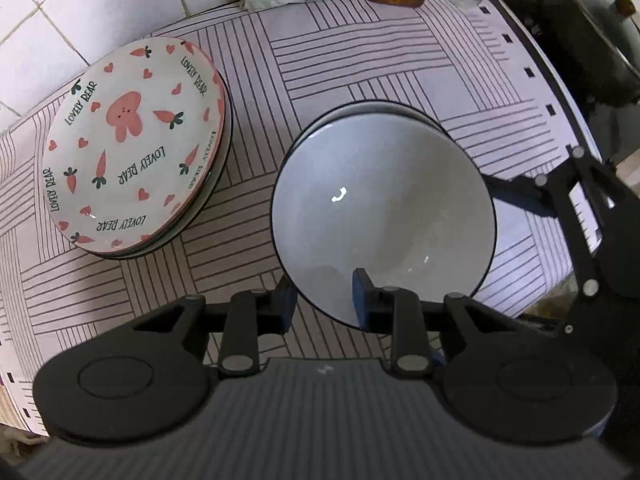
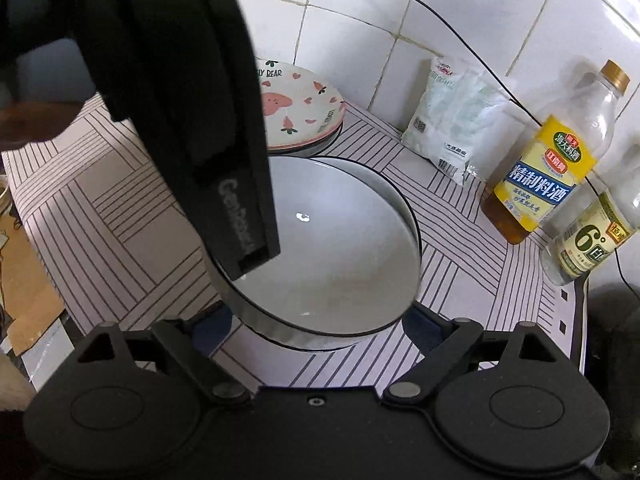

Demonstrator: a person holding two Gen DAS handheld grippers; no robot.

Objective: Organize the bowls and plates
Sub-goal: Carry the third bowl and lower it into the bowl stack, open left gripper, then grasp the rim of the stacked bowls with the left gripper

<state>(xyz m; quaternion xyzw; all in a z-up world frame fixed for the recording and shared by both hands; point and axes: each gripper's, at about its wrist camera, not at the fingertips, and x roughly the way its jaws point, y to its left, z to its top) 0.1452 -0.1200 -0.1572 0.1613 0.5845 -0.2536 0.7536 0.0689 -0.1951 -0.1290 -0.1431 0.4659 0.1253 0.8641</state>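
Observation:
A white bowl with a dark rim (image 1: 384,208) (image 2: 340,240) sits nested in a second bowl, whose rim (image 1: 380,107) (image 2: 360,168) shows behind it. My left gripper (image 1: 325,298) is shut on the upper bowl's near rim, one finger inside and one outside. Its black housing (image 2: 192,100) hides the bowl's left side in the right wrist view. My right gripper (image 2: 318,326) stands wide open at the bowl's right side, with the bowl's edge showing between its fingers (image 1: 516,196). A stack of carrot-and-bear plates (image 1: 132,148) (image 2: 300,108) rests by the wall.
A striped mat (image 1: 360,40) covers the counter. Against the tiled wall stand a white bag (image 2: 452,120), a yellow-label bottle (image 2: 536,176) and a clear bottle (image 2: 588,240). A dark lidded pot (image 1: 580,40) sits past the mat's right edge. A black cable (image 2: 440,12) runs along the wall.

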